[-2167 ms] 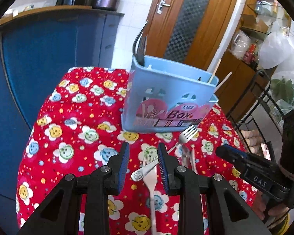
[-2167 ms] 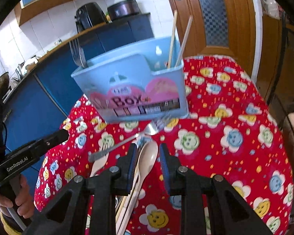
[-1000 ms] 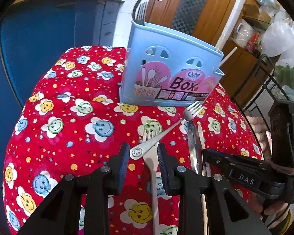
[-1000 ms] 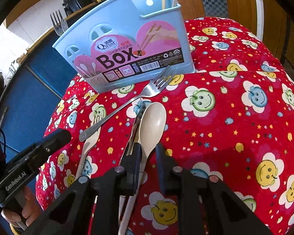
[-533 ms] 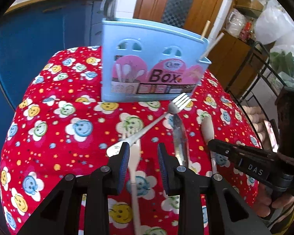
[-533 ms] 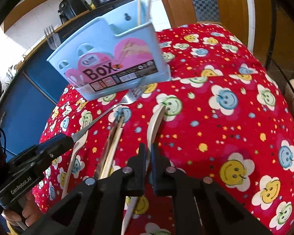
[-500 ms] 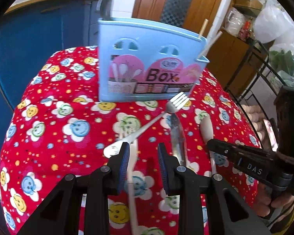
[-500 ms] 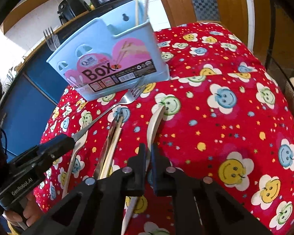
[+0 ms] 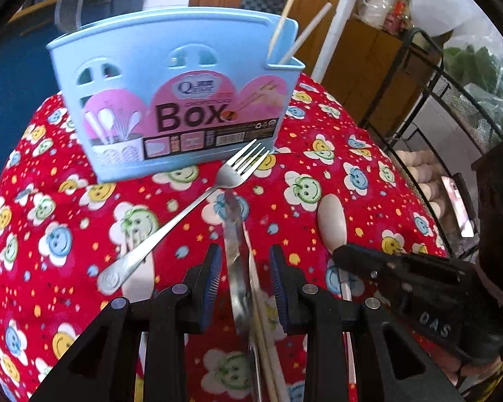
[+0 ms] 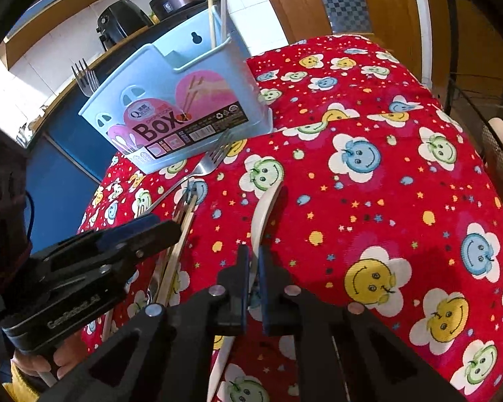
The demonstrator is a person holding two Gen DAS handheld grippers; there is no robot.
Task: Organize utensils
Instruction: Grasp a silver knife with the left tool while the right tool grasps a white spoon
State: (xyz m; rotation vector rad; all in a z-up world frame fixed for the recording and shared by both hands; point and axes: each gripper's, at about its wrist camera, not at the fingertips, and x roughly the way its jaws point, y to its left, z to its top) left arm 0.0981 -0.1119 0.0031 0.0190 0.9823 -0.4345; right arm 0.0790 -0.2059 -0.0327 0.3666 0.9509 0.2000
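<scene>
A light blue plastic utensil box (image 9: 171,100) stands upright on a surface covered by a red cloth (image 9: 335,174) printed with smiling flowers. Its front carries a pink label with the word "Box" and drawings of spoons and chopsticks. Two pale chopsticks (image 9: 295,23) lean out of its right-end compartment, and a fork (image 10: 84,77) stands tines up at its far left end.

In front of the box lie the loose utensils. A metal fork (image 9: 184,214) lies slantwise, its tines touching the box's lower right corner and its rounded handle end pointing away from the box. Just in front of the tines a shiny metal knife (image 9: 236,261) runs straight away from the box, with a pair of pale chopsticks (image 9: 261,335) along its right side. A white plastic fork (image 9: 134,278) lies partly under the metal fork's handle.

The left gripper (image 9: 244,281) hangs narrowly parted over the knife and chopsticks, its blue pads (image 9: 213,278) either side of them and not touching. The right gripper (image 10: 254,268) is clamped on the handle of a cream spoon (image 10: 263,214), whose bowl is tilted on edge, pointing toward the box's right end.
</scene>
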